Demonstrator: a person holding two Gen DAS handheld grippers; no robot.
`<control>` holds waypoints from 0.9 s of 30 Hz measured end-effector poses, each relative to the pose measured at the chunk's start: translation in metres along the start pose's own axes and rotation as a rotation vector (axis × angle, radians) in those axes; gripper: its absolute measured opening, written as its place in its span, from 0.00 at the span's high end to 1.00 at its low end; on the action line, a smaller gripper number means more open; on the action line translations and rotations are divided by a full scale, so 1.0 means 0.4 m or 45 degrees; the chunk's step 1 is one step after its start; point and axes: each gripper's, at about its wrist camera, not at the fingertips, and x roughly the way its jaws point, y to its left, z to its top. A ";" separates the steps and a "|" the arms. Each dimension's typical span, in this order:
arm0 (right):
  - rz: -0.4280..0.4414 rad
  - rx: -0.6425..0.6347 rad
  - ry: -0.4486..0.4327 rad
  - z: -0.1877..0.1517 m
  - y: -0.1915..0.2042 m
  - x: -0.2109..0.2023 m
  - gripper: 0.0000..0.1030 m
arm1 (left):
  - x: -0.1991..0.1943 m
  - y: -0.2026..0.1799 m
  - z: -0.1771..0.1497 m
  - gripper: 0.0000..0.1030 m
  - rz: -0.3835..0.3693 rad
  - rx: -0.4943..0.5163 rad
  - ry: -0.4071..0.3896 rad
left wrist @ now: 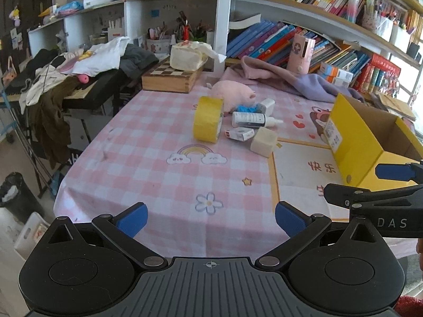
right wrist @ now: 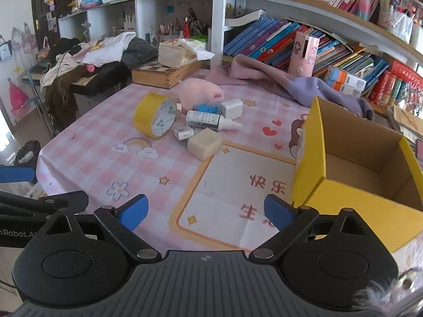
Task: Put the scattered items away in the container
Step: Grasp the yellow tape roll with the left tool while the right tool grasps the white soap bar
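Approach step: both claws, left claw point(left wrist: 211, 218) and right claw point(right wrist: 205, 212), gape empty at the surface's near edge; next, reach mid-surface for the tape roll point(right wrist: 154, 116), then the yellow box point(right wrist: 357, 158).

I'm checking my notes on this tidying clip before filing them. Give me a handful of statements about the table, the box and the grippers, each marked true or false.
1. The yellow box already holds several items. False: what shows of its inside is bare cardboard.
2. The roll of yellow tape stands on its edge. True.
3. The left gripper grips the white bottle. False: its jaws are open and empty, near the table's front edge.
4. The right gripper is open with nothing between its jaws. True.
5. The pink plush toy lies behind the bottle. True.
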 end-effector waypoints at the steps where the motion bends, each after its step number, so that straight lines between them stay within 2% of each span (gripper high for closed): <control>1: 0.007 0.004 0.005 0.011 -0.006 0.013 0.07 | 0.011 -0.001 0.012 0.00 0.003 0.001 0.006; 13: 0.072 0.024 0.053 0.146 -0.071 0.190 0.07 | 0.162 -0.003 0.156 0.00 0.052 0.061 0.033; 20: 0.103 0.064 0.143 0.189 -0.102 0.317 0.07 | 0.266 -0.006 0.216 0.00 0.085 0.155 0.085; 27: 0.162 0.046 0.242 0.196 -0.100 0.414 0.07 | 0.352 0.030 0.279 0.00 0.078 0.098 0.120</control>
